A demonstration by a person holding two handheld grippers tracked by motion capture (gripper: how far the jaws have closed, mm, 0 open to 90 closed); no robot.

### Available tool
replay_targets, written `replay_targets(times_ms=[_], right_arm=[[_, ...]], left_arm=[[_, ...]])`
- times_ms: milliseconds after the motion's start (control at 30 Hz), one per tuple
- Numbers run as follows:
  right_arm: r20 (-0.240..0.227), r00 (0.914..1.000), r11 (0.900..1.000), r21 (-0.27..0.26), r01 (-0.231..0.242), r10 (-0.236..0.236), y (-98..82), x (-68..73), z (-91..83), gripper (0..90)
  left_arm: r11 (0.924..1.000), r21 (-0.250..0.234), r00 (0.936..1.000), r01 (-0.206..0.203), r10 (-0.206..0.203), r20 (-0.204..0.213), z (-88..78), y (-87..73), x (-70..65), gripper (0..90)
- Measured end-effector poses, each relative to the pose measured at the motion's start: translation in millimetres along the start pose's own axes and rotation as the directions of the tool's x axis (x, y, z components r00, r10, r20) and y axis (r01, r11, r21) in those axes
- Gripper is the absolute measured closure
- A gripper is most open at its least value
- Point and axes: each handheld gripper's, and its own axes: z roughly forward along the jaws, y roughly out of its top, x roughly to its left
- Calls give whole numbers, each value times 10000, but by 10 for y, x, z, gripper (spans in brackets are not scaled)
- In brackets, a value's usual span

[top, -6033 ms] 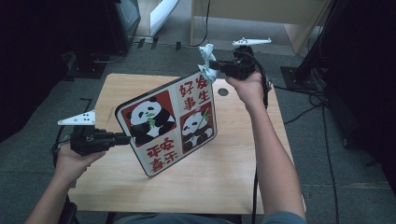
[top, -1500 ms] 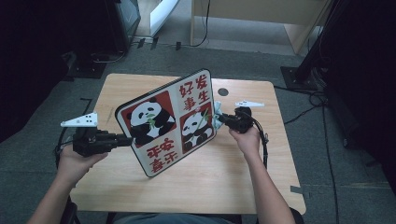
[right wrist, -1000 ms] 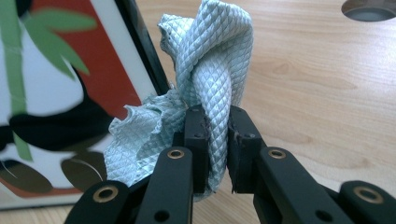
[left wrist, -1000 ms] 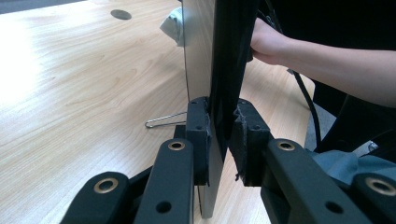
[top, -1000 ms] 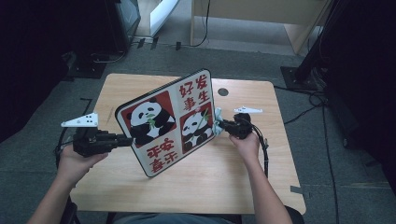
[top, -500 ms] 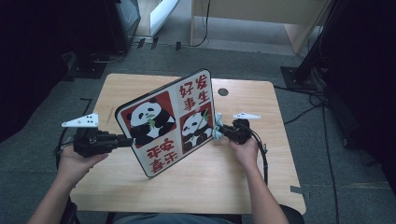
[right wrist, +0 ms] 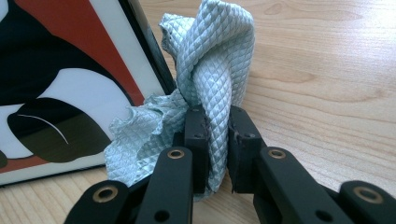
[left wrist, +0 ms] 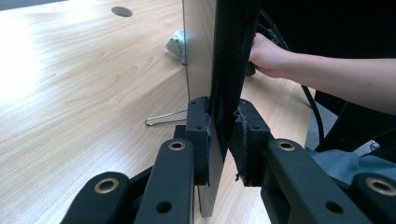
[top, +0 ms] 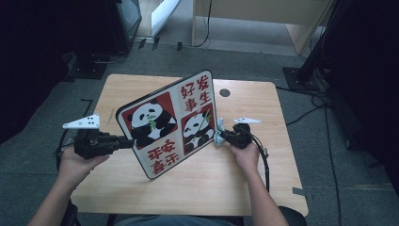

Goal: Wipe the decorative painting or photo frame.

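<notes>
A framed panda picture (top: pixel 171 123), red and white with black characters, stands tilted on the wooden table (top: pixel 244 179). My left gripper (top: pixel 126 141) is shut on the frame's left edge; in the left gripper view the black pads (left wrist: pixel 198 135) clamp the thin frame (left wrist: pixel 219 60) from both sides. My right gripper (top: pixel 221 136) is shut on a pale green textured cloth (right wrist: pixel 212 70), which touches the frame's right edge (right wrist: pixel 149 51) low down. The cloth (top: pixel 219 132) is bunched between the jaws.
A round cable hole (top: pixel 224 92) sits in the table's far right part. A thin wire stand (left wrist: pixel 163 119) lies on the table behind the frame. Dark furniture and cables surround the table on the floor.
My right gripper with the cloth has slid down along the frame's right edge, toward the person. The left gripper and the frame have stayed in place.
</notes>
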Motion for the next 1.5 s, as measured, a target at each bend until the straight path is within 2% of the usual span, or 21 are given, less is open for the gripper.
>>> replay_targets(times_ms=[200, 300, 400, 467, 633, 767, 867, 1200, 1333, 1500], right_arm=[[31, 9990, 9987, 229, 452, -452, 48, -3, -16, 807], [57, 9990, 9989, 160, 446, -447, 71, -21, -46, 806], [107, 9986, 9986, -59, 524, -523, 97, -47, -84, 805], [97, 9992, 9992, -113, 383, -382, 117, -59, -115, 804], [213, 9984, 9977, -416, 531, -523, 165, -60, -184, 802], [293, 9975, 9965, -512, 661, -647, 210, -64, -238, 801], [435, 9964, 9954, -605, 748, -722, 246, -90, -277, 798], [1002, 9935, 9929, -1000, 636, -536, 338, -289, -446, 798], [1193, 9923, 9932, -1059, 475, -347, 349, -391, -481, 798], [1353, 9905, 9920, -1194, 417, -254, 346, -521, -515, 797]], left_arm=[[10000, -2, 10000, 25, -25, -2, -3, 2, 5, 784], [10000, -11, 10000, -4, 4, 37, -9, 0, 8, 775], [10000, -39, 10000, -47, 47, 12, -15, -2, 4, 726], [9999, -76, 10000, -90, 89, -23, -29, -1, -1, 701], [9999, -159, 9999, -33, 31, -135, -66, -6, 4, 619], [9999, 36, 9999, 130, -130, -72, -76, -22, 35, 570], [9999, 36, 9999, 97, -97, -63, -81, -35, 27, 538], [9999, -80, 9996, -103, 101, -261, -141, -127, 26, 454], [9996, 71, 9978, -256, 260, -610, -148, -181, 45, 441], [9996, 35, 9955, -282, 284, -902, -161, -248, 92, 438]])
